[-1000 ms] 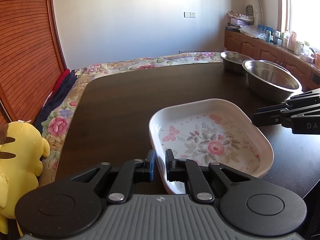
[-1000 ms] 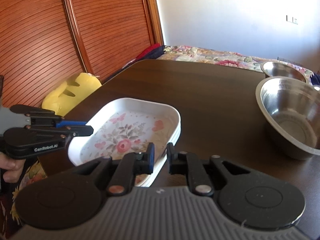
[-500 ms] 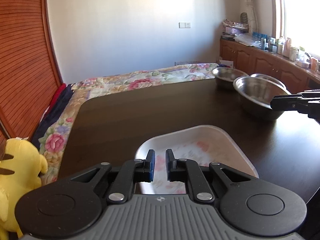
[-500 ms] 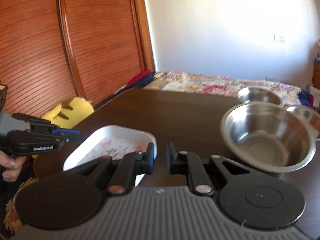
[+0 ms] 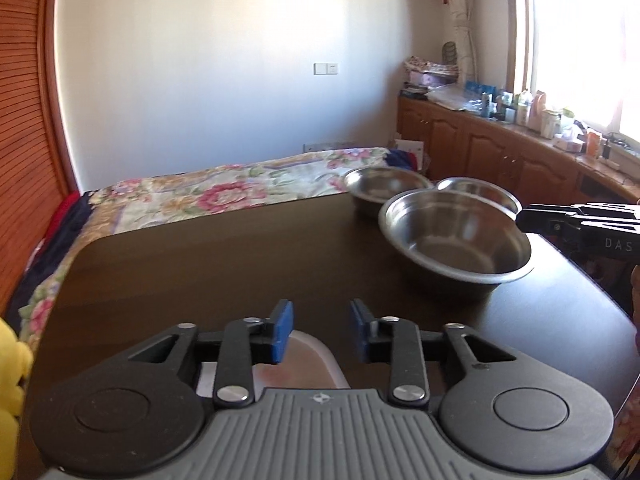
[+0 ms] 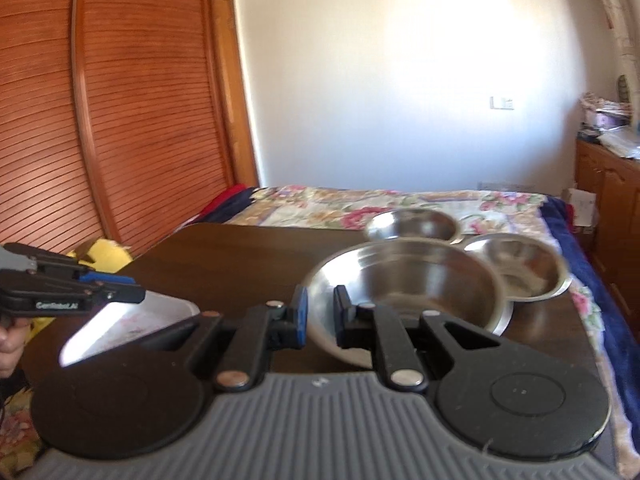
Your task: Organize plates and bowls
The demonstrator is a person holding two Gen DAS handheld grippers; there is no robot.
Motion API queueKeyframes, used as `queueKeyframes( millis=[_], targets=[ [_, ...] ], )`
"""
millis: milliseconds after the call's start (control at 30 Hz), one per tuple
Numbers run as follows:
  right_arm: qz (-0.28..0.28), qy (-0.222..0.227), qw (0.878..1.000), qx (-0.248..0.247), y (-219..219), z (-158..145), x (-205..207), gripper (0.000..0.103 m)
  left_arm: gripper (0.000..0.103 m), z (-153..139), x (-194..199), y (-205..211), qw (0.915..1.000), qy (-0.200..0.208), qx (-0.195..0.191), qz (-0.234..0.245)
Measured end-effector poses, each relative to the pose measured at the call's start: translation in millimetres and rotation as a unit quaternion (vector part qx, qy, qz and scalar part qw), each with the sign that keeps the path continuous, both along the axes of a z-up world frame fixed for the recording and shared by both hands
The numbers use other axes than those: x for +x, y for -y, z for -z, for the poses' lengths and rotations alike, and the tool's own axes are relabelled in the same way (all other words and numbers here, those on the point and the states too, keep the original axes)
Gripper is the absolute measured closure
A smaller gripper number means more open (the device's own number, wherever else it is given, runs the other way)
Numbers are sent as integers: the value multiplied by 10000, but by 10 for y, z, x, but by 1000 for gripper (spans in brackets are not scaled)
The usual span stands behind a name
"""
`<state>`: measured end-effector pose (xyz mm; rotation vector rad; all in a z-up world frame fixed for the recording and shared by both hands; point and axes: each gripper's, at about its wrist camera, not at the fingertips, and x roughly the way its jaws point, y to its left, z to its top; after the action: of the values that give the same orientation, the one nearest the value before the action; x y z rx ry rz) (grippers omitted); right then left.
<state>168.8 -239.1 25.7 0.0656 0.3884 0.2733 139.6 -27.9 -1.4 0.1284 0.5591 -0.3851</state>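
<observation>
Dark wooden table (image 5: pixel 208 264), floral bedspread (image 5: pixel 224 196) beyond it, slatted wooden doors (image 6: pixel 120 100), yellow plush toy (image 5: pixel 10 384), cluttered sideboard (image 5: pixel 520 148), wall switch (image 5: pixel 326 68)

Shiny steel bowl (image 5: pixel 456 236), dark smooth wood table (image 5: pixel 224 264), glossy white tray (image 6: pixel 128 324), slatted wooden doors (image 6: pixel 120 112)

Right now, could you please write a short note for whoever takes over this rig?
Left gripper: jaws opening, nothing between them, above the white floral plate.
Right gripper: shut, empty, pointing at the large steel bowl.
Two smaller steel bowls sit behind it on the dark table.
Done: plate lies on the table's near edge, released.
Left: the bowls are still separate; gather them.
</observation>
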Motion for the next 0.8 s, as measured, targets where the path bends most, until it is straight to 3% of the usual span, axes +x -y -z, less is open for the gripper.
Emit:
queueKeyframes(
  millis=[67, 167, 233, 400, 500, 700, 800],
  targets=[
    [123, 60, 9999, 15, 119, 10, 3, 87, 53, 7, 60, 132, 10000, 28, -54, 23],
    [296, 136, 9995, 8, 295, 34, 19, 70, 39, 26, 137, 298, 9999, 72, -147, 45],
    [394, 139, 9991, 7, 423, 60, 43, 70, 24, 33, 198, 396, 9997, 95, -211, 25],
    [587, 74, 9982, -26, 660, 144, 151, 62, 11, 58, 325, 601, 9995, 152, -288, 30],
    [621, -11, 9981, 5, 780, 203, 250, 51, 10, 75, 395, 686, 9994, 171, -297, 39],
    [607, -154, 9980, 82, 858, 304, 420, 49, 10, 122, 552, 746, 9994, 71, -345, -43],
    [554, -199, 9981, 194, 886, 350, 482, 49, 18, 155, 606, 784, 9993, -37, -364, -58]
  ],
)
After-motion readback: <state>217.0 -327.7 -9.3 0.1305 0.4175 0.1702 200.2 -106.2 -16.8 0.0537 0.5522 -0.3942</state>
